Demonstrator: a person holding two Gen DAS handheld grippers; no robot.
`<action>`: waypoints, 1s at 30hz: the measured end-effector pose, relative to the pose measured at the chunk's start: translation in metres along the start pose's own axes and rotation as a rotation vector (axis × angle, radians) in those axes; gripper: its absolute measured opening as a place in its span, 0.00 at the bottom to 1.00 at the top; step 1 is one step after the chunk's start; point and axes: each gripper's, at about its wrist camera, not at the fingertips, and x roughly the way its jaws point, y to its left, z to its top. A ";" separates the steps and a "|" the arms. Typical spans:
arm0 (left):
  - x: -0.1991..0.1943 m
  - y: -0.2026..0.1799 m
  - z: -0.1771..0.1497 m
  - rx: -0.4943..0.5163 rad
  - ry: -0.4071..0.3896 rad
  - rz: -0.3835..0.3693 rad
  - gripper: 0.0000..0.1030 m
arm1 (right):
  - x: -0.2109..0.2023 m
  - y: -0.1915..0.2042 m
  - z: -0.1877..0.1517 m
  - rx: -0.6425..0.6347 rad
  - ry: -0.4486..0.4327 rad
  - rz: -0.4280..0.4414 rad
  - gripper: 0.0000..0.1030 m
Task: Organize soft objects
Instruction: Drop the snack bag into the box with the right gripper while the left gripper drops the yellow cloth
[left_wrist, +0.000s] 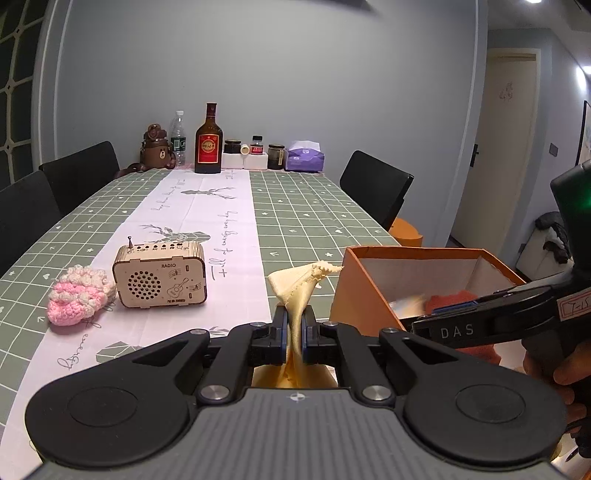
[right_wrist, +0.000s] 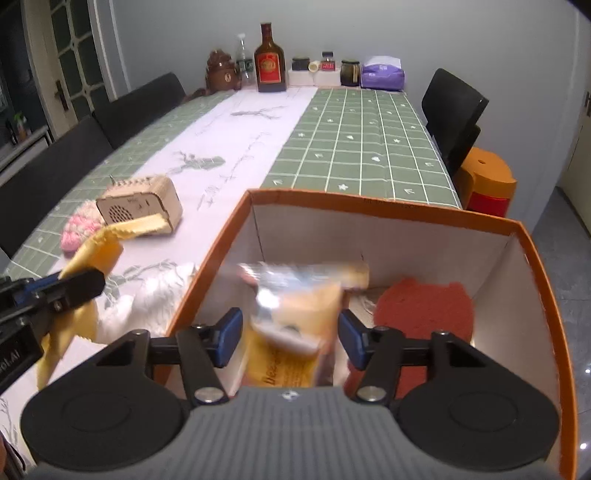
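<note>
Gripping: left gripper (left_wrist: 294, 328) pinched the cloth (left_wrist: 300, 284) between its pads.
Right gripper (right_wrist: 291, 338): fingers apart, packet (right_wrist: 295, 332) (blurred) between them, over the box (right_wrist: 532, 258).

Both grippers: black linkage arms, blue pads (right_wrist: 229, 334), silver pivot screws, ribbed grey bodies. Right gripper (left_wrist: 424, 325) printed "DAS", white handwritten label.

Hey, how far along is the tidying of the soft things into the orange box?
Done: a red knitted piece lies in the orange box. In hand: the right tool is open over the box with a blurred yellow packet between its jaws; the left tool is shut on a yellow cloth. Left: the pink knitted piece beside the wooden radio.
</note>
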 end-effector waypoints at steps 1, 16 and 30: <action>-0.001 -0.002 0.000 0.004 -0.001 -0.003 0.07 | -0.002 0.001 0.000 -0.011 -0.014 -0.011 0.55; -0.006 -0.042 0.028 0.042 0.044 -0.082 0.07 | -0.087 -0.015 -0.007 -0.142 -0.138 -0.150 0.55; 0.050 -0.143 0.028 0.007 0.237 -0.292 0.07 | -0.117 -0.093 -0.030 -0.092 -0.080 -0.250 0.55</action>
